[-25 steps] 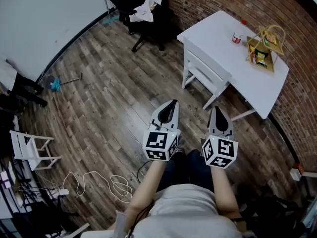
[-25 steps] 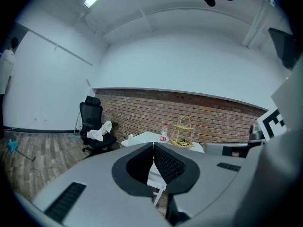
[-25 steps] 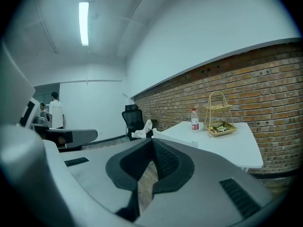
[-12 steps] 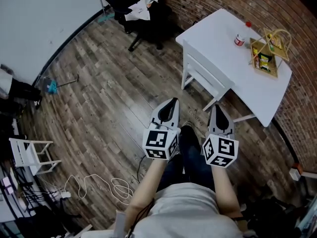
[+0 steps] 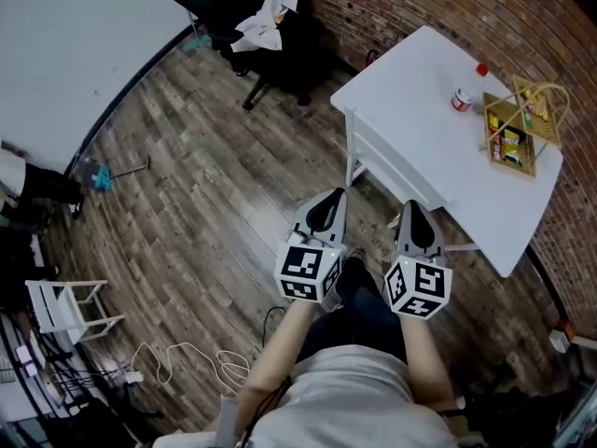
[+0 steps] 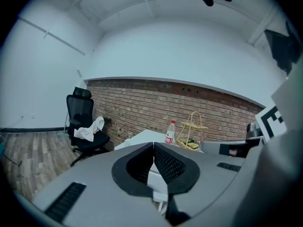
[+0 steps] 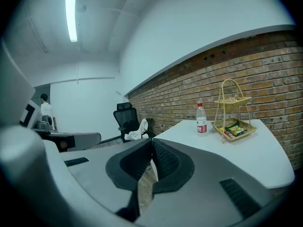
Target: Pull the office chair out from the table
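A black office chair (image 5: pixel 244 17) with a white cloth (image 5: pixel 268 17) on its seat stands in the far corner by the brick wall, well away from both grippers. It also shows in the left gripper view (image 6: pixel 84 126) and, small, in the right gripper view (image 7: pixel 129 123). My left gripper (image 5: pixel 328 199) and right gripper (image 5: pixel 413 208) are held side by side, pointing at the near edge of the white table (image 5: pixel 438 157). Both are shut with nothing between the jaws. The left gripper's tips (image 6: pixel 154 145) meet, and so do the right gripper's (image 7: pixel 152 141).
A white seat (image 5: pixel 392 161) is tucked under the table. A bottle (image 5: pixel 464 91) and a wire basket (image 5: pixel 518 124) stand on the table top. At the left are a small white chair (image 5: pixel 65 306), loose cables (image 5: pixel 187 357) and a blue mop (image 5: pixel 98 175). A person (image 7: pixel 46 109) stands far off.
Both grippers have moved forward together toward the white table, which now sits closer in the head view. Their jaws have stayed shut.
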Available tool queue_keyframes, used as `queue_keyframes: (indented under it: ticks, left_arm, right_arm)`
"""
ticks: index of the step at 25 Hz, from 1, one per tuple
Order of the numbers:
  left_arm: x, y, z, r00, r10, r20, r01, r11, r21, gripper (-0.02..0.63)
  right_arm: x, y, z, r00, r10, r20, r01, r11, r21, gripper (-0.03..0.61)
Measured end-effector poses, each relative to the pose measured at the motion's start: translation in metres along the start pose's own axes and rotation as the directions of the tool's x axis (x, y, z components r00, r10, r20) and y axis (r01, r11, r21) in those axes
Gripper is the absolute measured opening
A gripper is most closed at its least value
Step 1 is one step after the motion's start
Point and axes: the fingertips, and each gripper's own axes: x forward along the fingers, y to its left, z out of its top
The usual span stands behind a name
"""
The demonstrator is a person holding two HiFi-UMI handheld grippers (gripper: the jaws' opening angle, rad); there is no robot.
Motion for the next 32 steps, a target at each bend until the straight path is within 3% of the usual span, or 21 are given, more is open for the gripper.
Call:
queue_keyframes:
  ticks: [6,11,17,20,23,26,30,32]
  left_arm:
    - [0.067,0.011,0.016,0.999,-0.037,-0.026,0.038,0.999,0.026,0.014]
    - [0.107,0.011,0.021,0.995,-0.066,-0.073,0.074,0.991,0.108,0.014]
    - [0.146,-0.011,0.018,0.969,-0.169,-0.178,0.213,0.941,0.262,0.014]
    - [0.163,-0.023,0.012,0.943,-0.230,-0.242,0.300,0.901,0.314,0.014]
    - [0.177,-0.034,0.003,0.908,-0.281,-0.310,0.389,0.839,0.381,0.014]
    - [0.189,-0.042,-0.014,0.855,-0.320,-0.408,0.488,0.763,0.424,0.014]
    - [0.204,-0.050,-0.025,0.782,-0.376,-0.498,0.594,0.692,0.411,0.015]
    - [0.208,-0.050,-0.033,0.752,-0.370,-0.545,0.636,0.626,0.452,0.015]
  right_arm:
    - [0.063,-0.020,0.021,1.000,0.004,-0.002,-0.004,1.000,0.005,0.014]
    - [0.090,-0.040,0.030,1.000,-0.011,-0.007,0.011,1.000,0.017,0.014]
    - [0.092,-0.076,0.033,0.996,-0.090,-0.003,0.090,0.994,0.064,0.014]
    - [0.088,-0.096,0.031,0.988,-0.151,-0.004,0.151,0.984,0.089,0.014]
    - [0.084,-0.114,0.029,0.977,-0.211,-0.004,0.210,0.971,0.113,0.014]
    - [0.081,-0.128,0.028,0.963,-0.271,-0.007,0.269,0.954,0.134,0.014]
    - [0.085,-0.148,0.029,0.936,-0.353,-0.014,0.350,0.920,0.177,0.014]
    - [0.088,-0.155,0.031,0.919,-0.394,-0.011,0.388,0.902,0.189,0.014]
